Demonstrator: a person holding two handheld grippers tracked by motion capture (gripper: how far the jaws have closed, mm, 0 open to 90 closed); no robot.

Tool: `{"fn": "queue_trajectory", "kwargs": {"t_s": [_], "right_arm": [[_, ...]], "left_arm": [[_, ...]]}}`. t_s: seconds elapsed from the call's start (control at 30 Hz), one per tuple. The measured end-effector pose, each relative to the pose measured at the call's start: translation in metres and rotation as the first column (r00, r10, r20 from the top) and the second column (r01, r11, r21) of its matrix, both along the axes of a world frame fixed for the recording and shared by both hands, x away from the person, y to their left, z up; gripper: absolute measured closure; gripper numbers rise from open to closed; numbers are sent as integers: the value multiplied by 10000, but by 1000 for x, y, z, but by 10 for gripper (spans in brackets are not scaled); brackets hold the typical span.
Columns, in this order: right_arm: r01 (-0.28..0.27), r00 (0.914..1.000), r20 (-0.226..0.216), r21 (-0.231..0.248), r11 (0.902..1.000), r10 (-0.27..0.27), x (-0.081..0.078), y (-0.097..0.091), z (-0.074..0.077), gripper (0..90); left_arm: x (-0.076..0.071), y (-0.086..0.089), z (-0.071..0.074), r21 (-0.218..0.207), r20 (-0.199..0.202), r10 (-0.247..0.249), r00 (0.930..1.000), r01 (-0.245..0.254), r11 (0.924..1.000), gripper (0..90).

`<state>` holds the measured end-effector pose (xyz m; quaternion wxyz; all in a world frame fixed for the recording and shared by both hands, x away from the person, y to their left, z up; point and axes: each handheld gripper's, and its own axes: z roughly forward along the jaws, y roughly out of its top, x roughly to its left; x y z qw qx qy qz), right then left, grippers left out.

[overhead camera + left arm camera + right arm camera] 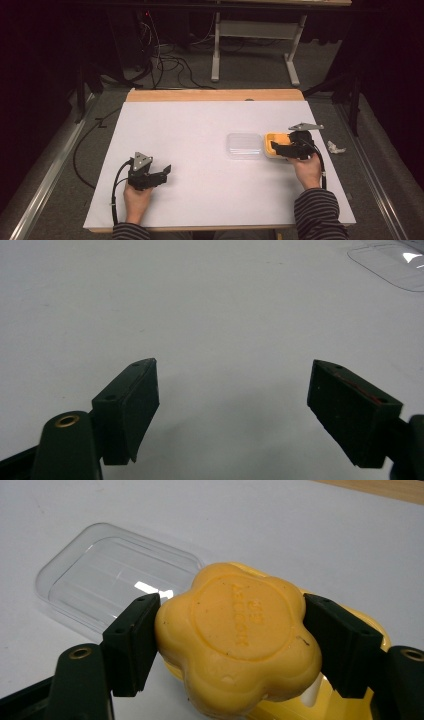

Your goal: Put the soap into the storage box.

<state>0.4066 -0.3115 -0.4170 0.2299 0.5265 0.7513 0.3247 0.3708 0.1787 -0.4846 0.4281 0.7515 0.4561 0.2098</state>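
Near the right edge of the table (200,200), the right tongs (232,640) are gripping a yellow flower-shaped soap (237,637), one black pad pressing on each side of it. Squeezing it across its lobed flanks is keeping the stamped top face upward and leaving the underside free, which suits setting it down or lifting it out. Right beneath the soap, a yellow soap dish (372,630) is peeking out, so the bar is hanging just over, or barely off, the tray. I cannot tell whether the two are touching.

Just beside the dish, toward the middle of the table, a clear plastic lid (117,580) is lying flat, probably taken off and parked there so the dish stays reachable while the lid remains within easy reach.

Toward the near left corner, the left tongs (232,410) are resting with their jaws standing wide apart and nothing between them, well apart from the lid. They seem to be waiting out of the way, perhaps for the lid, since only one hand is needed for the soap.
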Motion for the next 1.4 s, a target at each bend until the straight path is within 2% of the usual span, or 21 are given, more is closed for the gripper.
{"fn": "queue_trajectory", "kwargs": {"t_s": [0.73,1.4], "right_arm": [[818,9954,-493,-140,9966,-824,20,-6,-21,271],[1003,9901,-922,-618,9930,-1057,27,-6,-30,269]], "left_arm": [[0,0,0,24,16,11,10000,-11,10000,213],[0,0,0,21,17,13,10000,-13,10000,213]]}}
